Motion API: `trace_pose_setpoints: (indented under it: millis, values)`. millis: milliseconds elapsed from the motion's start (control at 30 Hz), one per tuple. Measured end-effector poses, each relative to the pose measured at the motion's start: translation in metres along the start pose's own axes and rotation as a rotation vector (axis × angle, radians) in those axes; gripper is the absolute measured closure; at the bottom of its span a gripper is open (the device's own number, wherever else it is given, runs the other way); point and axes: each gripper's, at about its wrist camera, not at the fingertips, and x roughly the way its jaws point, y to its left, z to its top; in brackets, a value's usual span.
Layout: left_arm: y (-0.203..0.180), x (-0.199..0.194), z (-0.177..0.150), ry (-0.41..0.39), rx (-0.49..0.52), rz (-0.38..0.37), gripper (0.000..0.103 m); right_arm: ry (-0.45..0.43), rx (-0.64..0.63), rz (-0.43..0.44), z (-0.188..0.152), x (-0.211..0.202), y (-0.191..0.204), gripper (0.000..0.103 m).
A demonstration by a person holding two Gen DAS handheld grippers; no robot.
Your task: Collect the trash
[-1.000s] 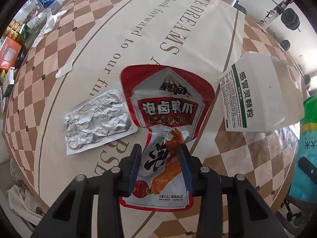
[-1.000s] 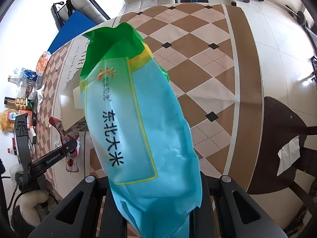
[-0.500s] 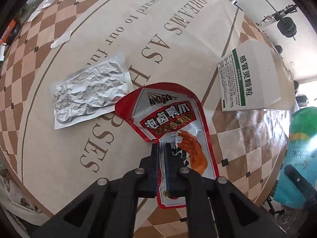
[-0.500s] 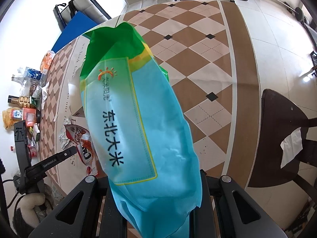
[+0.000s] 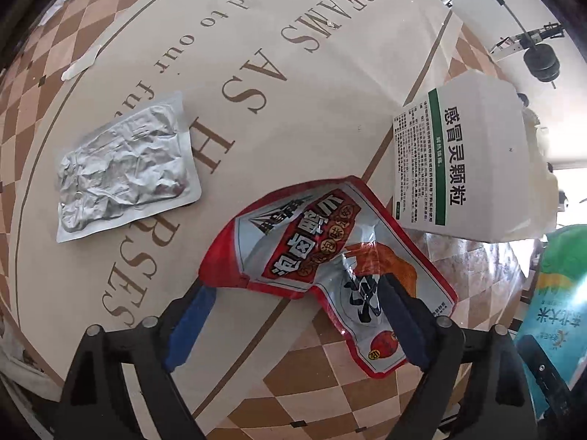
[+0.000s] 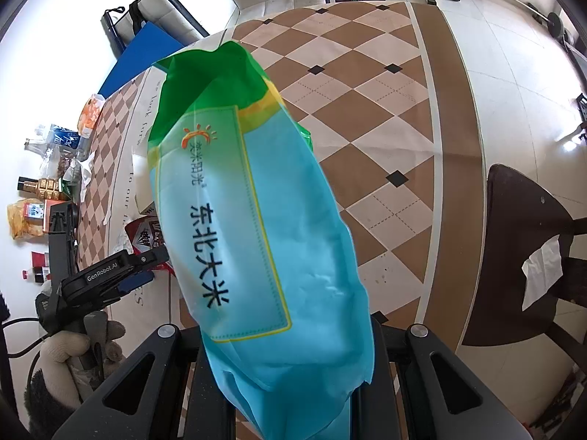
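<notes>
Left gripper (image 5: 293, 315) hangs low over the table (image 5: 330, 117), its blue-padded fingers (image 5: 190, 321) spread wide apart. The red snack wrapper (image 5: 323, 256) lies crumpled on the tablecloth between them, its lower tail running past the right-hand finger; whether that pad touches the wrapper cannot be told. To the left of the wrapper, well apart from it, a crinkled silver foil pouch (image 5: 124, 163) lies flat on the cloth. On the right, just beyond the wrapper's top corner, stands a white medicine box (image 5: 466, 161) with a green stripe.

Over on the other side, the right gripper (image 6: 290, 385) is clamped on the blue-green rice bag (image 6: 249, 234), which rises between its fingers and fills the middle of the view. Past the bag's left edge, the left gripper (image 6: 146, 262) shows from the side, above the wrapper (image 6: 146, 234). A dark wooden chair (image 6: 528, 256) sits on the right by the table edge.
</notes>
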Motion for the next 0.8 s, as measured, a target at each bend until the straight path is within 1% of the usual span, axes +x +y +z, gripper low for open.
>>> trace_pose_setpoints:
  millis: [67, 133, 167, 200, 233, 267, 300, 333, 467, 500, 600, 633, 700, 733, 800]
  values:
    - [-0.014, 0.007, 0.000, -0.015, -0.037, 0.052, 0.011, -0.001, 0.004, -0.003, 0.003, 0.000, -0.002, 0.084]
    - [-0.029, 0.012, -0.001, -0.046, -0.094, 0.065, 0.012, -0.004, 0.012, -0.010, 0.005, 0.002, -0.005, 0.084]
    - [-0.033, 0.012, -0.001, -0.069, -0.104, 0.064, 0.016, -0.003, 0.014, -0.012, 0.006, 0.003, -0.006, 0.084]
    - [-0.028, 0.009, -0.005, -0.089, -0.097, 0.060, 0.030, -0.002, 0.018, -0.012, 0.007, 0.005, -0.007, 0.084]
    - [-0.036, 0.006, -0.006, -0.107, -0.082, 0.043, 0.059, -0.002, 0.019, -0.014, 0.008, 0.007, -0.007, 0.084]
    - [-0.042, 0.003, -0.007, -0.112, -0.064, 0.025, 0.077, -0.002, 0.017, -0.020, 0.008, 0.009, -0.007, 0.084]
    - [-0.049, 0.000, -0.006, -0.114, -0.047, 0.048, 0.084, 0.000, 0.015, -0.022, 0.007, 0.011, -0.008, 0.084]
    - [-0.054, -0.001, -0.005, -0.123, -0.031, 0.051, 0.088, 0.002, 0.016, -0.022, 0.007, 0.012, -0.008, 0.084]
    - [-0.065, -0.008, -0.005, -0.145, -0.003, 0.041, 0.095, 0.011, 0.013, -0.022, 0.005, 0.018, -0.009, 0.084]
    - [-0.060, -0.014, -0.006, -0.152, -0.001, 0.041, 0.097, 0.010, 0.011, -0.023, 0.004, 0.017, -0.010, 0.084]
    - [-0.062, -0.025, -0.012, -0.182, 0.014, 0.041, 0.097, 0.006, 0.007, -0.026, 0.002, 0.016, -0.010, 0.084]
    - [-0.051, -0.031, -0.018, -0.185, 0.018, 0.036, 0.097, 0.005, 0.007, -0.027, 0.001, 0.016, -0.012, 0.084]
    - [-0.046, -0.039, -0.025, -0.194, 0.040, 0.039, 0.097, 0.003, 0.011, -0.027, 0.001, 0.015, -0.011, 0.084]
    - [-0.031, -0.044, -0.025, -0.203, 0.052, 0.048, 0.097, 0.001, 0.010, -0.028, 0.000, 0.015, -0.012, 0.084]
    - [-0.017, -0.051, -0.034, -0.215, 0.081, 0.056, 0.097, -0.003, 0.014, -0.028, -0.001, 0.014, -0.013, 0.084]
